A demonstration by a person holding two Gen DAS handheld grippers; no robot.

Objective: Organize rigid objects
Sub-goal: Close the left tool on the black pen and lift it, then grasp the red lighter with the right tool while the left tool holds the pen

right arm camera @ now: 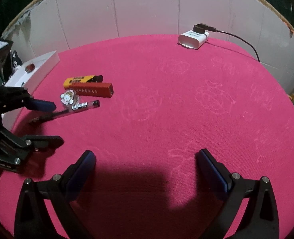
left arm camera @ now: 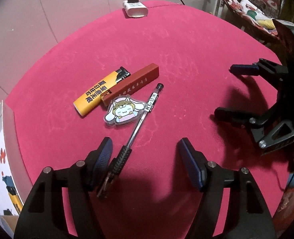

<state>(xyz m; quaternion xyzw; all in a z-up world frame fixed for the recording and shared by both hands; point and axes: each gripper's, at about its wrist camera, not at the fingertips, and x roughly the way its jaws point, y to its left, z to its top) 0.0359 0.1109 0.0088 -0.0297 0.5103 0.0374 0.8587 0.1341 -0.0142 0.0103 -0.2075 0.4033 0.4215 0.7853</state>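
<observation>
Pen (left arm camera: 141, 117) first: it lies slanted on the pink cloth (left arm camera: 186, 49), cap end up by the cartoon charm (left arm camera: 121, 110) and its black rubber grip down between the fingers of my left gripper (left arm camera: 145, 153). That grip sits close against the blue pad of the finger (left arm camera: 104, 155) on the left side of the view, touching it or very nearly; I cannot tell which. The other pad stands well clear of the pen, so the jaws are still parted with the pen between them, not pinched.

Beside the pen's upper half lies the charm, and above it the dark red box (left arm camera: 134, 84) lies slanted, with the yellow lighter (left arm camera: 99, 93) right alongside it on the far side. These four things make one tight cluster on the cloth.

From my right gripper's (right arm camera: 147, 169) camera the same cluster shows at the left, next to a white tray (right arm camera: 37, 67) at the cloth's edge. My right gripper hangs over bare cloth, well apart from everything, its fingers spread wide with nothing in them.

At the far edge of the cloth sits a white power strip (left arm camera: 136, 10) with a black plug and cord in it.
</observation>
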